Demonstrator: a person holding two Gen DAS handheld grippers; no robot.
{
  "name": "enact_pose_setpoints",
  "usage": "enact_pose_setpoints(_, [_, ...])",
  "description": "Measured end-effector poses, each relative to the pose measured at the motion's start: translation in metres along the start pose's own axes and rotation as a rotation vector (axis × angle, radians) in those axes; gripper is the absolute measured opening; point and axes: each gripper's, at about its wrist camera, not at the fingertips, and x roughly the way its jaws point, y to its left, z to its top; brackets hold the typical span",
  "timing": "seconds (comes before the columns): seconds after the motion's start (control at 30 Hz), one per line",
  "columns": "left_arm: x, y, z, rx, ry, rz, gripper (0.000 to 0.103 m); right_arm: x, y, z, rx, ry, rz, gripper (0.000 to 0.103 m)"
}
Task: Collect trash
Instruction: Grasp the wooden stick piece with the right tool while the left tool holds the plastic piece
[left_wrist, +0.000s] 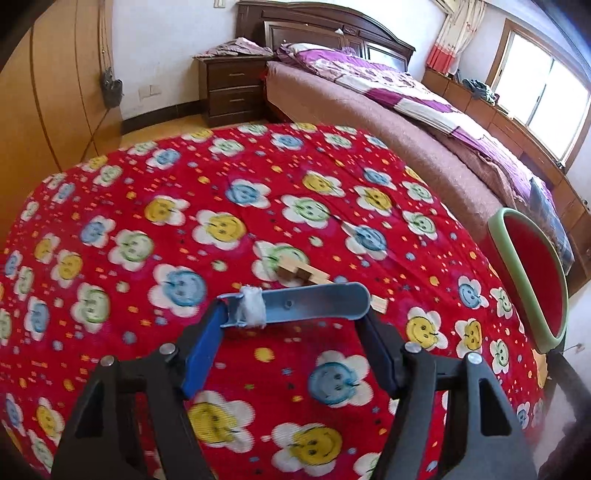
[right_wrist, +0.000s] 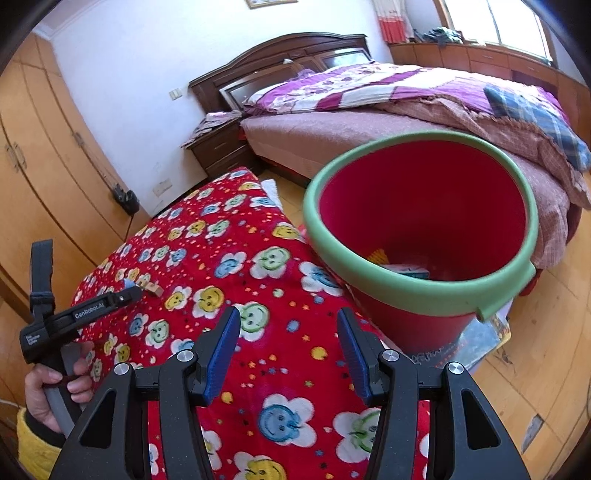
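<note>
- Spanning the left gripper (left_wrist: 295, 318) from pad to pad is a grey-blue plastic strip (left_wrist: 314, 304). It is flat with one rounded end and has a band of white tape (left_wrist: 252, 308) round it near the other. Both its ends meet the blue ribbed pads, so the claw is clamped on it lengthwise, above the cloth.
- Only the left wrist view shows this grip. The right wrist view sees that tool from the side, as a black lettered body with a sliver of blue at its tip.
- Just beyond the strip a pale wooden scrap (left_wrist: 299, 275) lies on the cloth, made of small square blocks on a thin slat. In the right wrist view it is a tiny cluster by the left tool's tip.
- The right gripper (right_wrist: 288, 318) has its jaws apart with nothing between them, only cloth below.
- The red cloth (left_wrist: 229, 162) is fuzzy and printed with smiling flowers in blue, yellow and green.
- A red bucket (right_wrist: 406, 291) of smooth plastic with a thick green rim stands just past the cloth's edge. The right wrist view looks down into it, where a small printed box and something yellow lie at the bottom. The left wrist view catches only its rim and inner wall.
- A hand (right_wrist: 55, 391) in a yellow knitted cuff holds the left tool's handle, seen only from the right wrist.
</note>
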Motion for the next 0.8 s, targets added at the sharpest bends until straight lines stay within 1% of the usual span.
enact_pose_setpoints(0.07, [-0.008, 0.007, 0.002, -0.001, -0.02, 0.023, 0.071, 0.002, 0.008, 0.003, -0.021, 0.0, 0.009, 0.056])
enact_pose_setpoints(0.2, [-0.019, 0.028, 0.007, 0.0, -0.048, 0.111, 0.071, 0.009, 0.029, 0.011, -0.064, 0.009, 0.041, 0.056])
enact_pose_setpoints(0.3, [-0.023, 0.046, 0.009, -0.02, -0.06, 0.164, 0.071, 0.019, 0.047, 0.016, -0.096, 0.025, 0.071, 0.056])
enact_pose_setpoints(0.37, [-0.023, 0.058, 0.009, -0.04, -0.062, 0.184, 0.071, 0.026, 0.061, 0.018, -0.125, 0.03, 0.08, 0.056])
enact_pose_setpoints(0.5, [-0.02, 0.077, 0.007, -0.093, -0.072, 0.201, 0.071, 0.045, 0.087, 0.022, -0.18, 0.058, 0.1, 0.056])
enact_pose_setpoints(0.63, [-0.015, 0.09, 0.005, -0.147, -0.078, 0.166, 0.071, 0.068, 0.112, 0.023, -0.236, 0.091, 0.128, 0.056])
enact_pose_setpoints(0.8, [-0.009, 0.095, 0.002, -0.155, -0.085, 0.163, 0.071, 0.097, 0.139, 0.021, -0.3, 0.136, 0.154, 0.056])
